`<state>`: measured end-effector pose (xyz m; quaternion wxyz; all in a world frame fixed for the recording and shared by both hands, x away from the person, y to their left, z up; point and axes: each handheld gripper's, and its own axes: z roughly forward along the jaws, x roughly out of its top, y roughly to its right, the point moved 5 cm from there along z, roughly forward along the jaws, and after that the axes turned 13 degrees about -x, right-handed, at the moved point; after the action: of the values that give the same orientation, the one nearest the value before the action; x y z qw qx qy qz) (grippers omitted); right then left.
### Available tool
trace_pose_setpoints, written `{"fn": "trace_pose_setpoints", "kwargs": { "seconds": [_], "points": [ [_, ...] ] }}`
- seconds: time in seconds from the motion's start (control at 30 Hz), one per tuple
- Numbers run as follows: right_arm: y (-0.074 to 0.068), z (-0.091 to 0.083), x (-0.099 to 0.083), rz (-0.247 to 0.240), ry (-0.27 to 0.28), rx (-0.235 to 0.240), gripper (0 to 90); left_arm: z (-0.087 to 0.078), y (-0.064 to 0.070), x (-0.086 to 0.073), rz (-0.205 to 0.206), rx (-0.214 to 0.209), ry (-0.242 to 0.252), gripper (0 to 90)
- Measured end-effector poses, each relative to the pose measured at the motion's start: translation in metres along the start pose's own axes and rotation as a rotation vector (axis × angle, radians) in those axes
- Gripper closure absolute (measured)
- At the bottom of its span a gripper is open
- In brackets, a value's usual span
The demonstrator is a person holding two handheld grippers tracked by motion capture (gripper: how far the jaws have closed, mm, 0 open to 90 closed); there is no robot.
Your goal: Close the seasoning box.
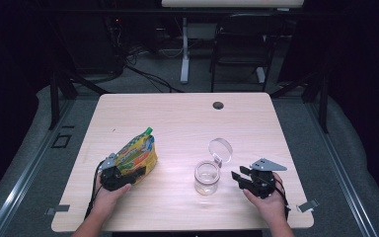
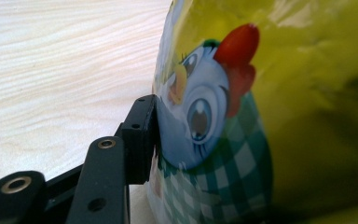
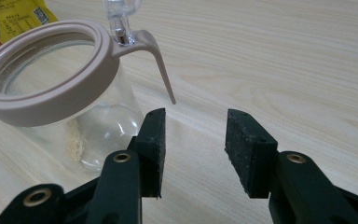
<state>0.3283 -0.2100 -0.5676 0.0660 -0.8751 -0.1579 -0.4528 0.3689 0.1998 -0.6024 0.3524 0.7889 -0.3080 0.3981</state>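
The wooden table (image 1: 187,113) is carrying everything near the person's edge, which is keeping both things within easy reach. The largest of them, a yellow snack bag (image 1: 137,154) with a cartoon chick printed on it, is lying tilted at the left with its green-tipped top corner pointing away from the person. The left gripper (image 1: 122,178) is pinching the bag's lower end; in the left gripper view one black jaw is pressing flat against the printed foil (image 2: 242,121), probably so the bag can be lifted and tipped. To the right of the bag, apart from it, a clear glass jar (image 1: 207,177) is standing upright with its hinged lid (image 1: 220,148) swung open behind it, leaving the beige rim (image 3: 51,74) free, seemingly ready to take the bag's contents. The right gripper (image 1: 241,178) is hovering just beside the jar with its jaws spread and holding nothing, likely waiting to steady it.
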Motion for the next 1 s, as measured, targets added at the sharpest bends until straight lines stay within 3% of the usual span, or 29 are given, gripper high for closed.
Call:
{"fn": "trace_pose_setpoints", "kwargs": {
  "seconds": [0.5,1.0],
  "points": [
    [-0.001,0.000,0.000,-0.006,0.002,-0.002,58.1,-0.001,0.010,0.006,0.049,0.005,0.001,53.3],
    [-0.001,0.000,0.001,-0.011,0.011,-0.005,57.9,0.002,0.023,0.011,0.181,0.082,-0.053,53.4]
  ]
}}
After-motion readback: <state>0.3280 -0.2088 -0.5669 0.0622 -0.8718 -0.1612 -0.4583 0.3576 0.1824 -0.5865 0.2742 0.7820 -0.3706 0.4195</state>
